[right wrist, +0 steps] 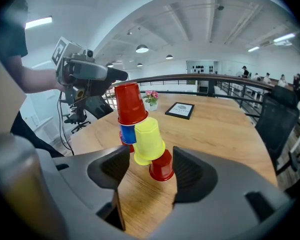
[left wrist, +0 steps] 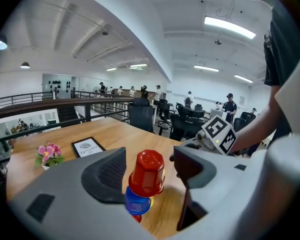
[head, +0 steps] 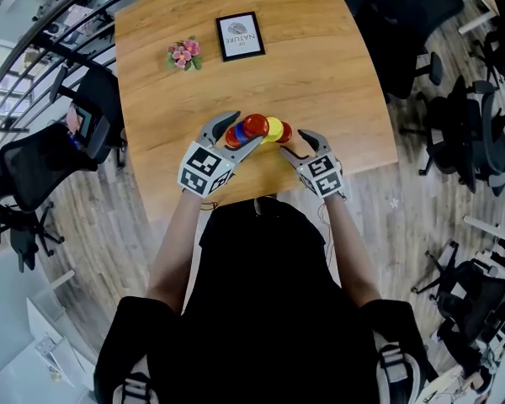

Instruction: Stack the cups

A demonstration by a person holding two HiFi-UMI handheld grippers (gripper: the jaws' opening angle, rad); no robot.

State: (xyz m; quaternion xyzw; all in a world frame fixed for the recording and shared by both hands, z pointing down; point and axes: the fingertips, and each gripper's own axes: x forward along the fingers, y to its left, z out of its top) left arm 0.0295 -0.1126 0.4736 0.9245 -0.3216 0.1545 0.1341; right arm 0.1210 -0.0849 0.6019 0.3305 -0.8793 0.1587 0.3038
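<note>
Left gripper (left wrist: 149, 159) open, jaws clear of upturned red plastic cup (left wrist: 147, 173); blue plastic cup (left wrist: 137, 203) beneath partly hidden. Right gripper (right wrist: 150, 156) open, yellow plastic cup (right wrist: 149, 139) between jaws, untouched.

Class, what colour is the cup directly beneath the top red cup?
It is a blue cup, clearest in the left gripper view.

Head view looks steeply down; gripper views sit low, close in — all share the cups (head: 254, 126).
</note>
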